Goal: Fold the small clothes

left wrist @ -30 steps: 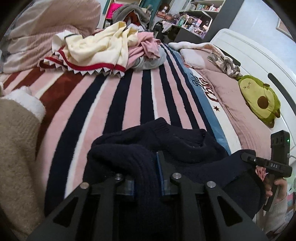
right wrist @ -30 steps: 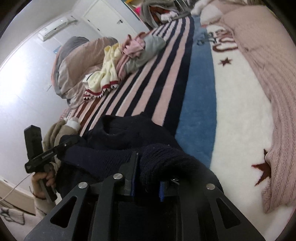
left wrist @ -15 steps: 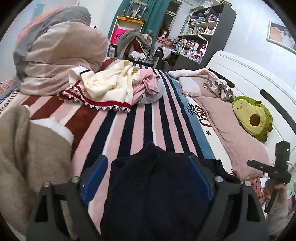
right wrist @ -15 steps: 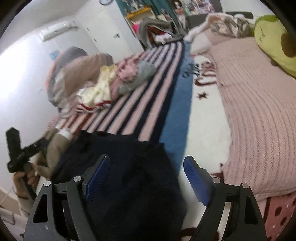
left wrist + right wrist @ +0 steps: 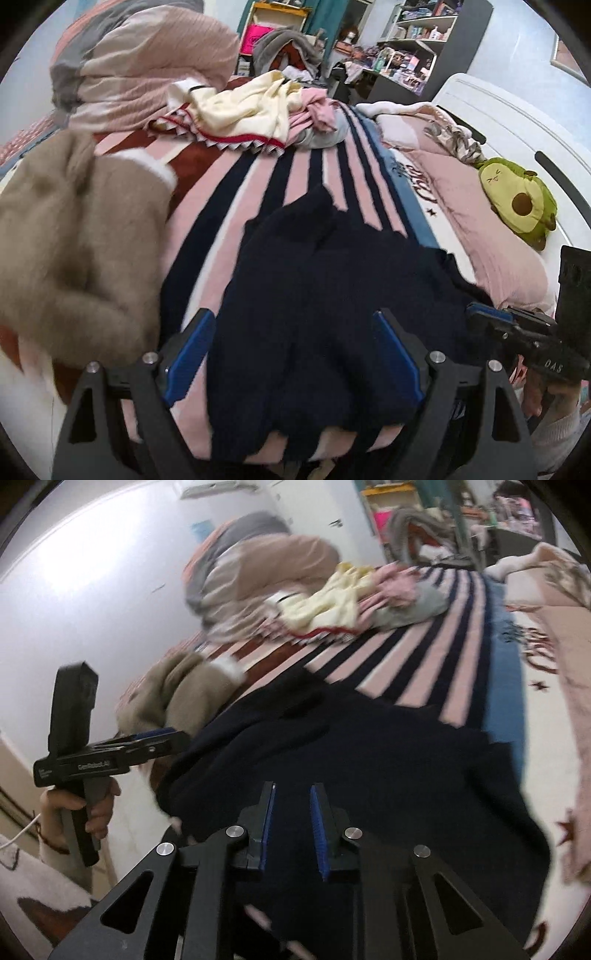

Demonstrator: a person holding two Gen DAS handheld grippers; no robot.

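**Mia:** Where's the dark jumper from where you're standing?

**Jon:** The navy knit garment (image 5: 332,288) lies flat on the striped blanket (image 5: 295,173), straight ahead of the left claw (image 5: 291,354) and running under it. Its blue pads (image 5: 188,350) are spread wide, one at each side of the cloth, pinching nothing.

**Mia:** And the other one?

**Jon:** The right claw (image 5: 291,823) hovers over the near end of the same garment. Its pads sit close together with a narrow gap showing between them, and nothing is caught in that gap. The view there is blurred, so I can't say whether the tips touch the knit.

**Mia:** Anything beside them?

**Jon:** To the left of the left claw there's a tan fleecy garment (image 5: 74,251) with a white cuff, touching the blanket and just beside the navy piece. Far ahead of both claws sits a heap of clothes (image 5: 258,110), cream, pink and grey, with a rolled quilt (image 5: 140,66) behind it. Off to the right of the left claw, well apart from the jumper, an avocado plush toy (image 5: 517,203) rests on the pink bedding (image 5: 480,229).

**Mia:** Can each claw see the other?

**Jon:** Yes, the left claw's view catches the right one at its right edge, hand on the grip.
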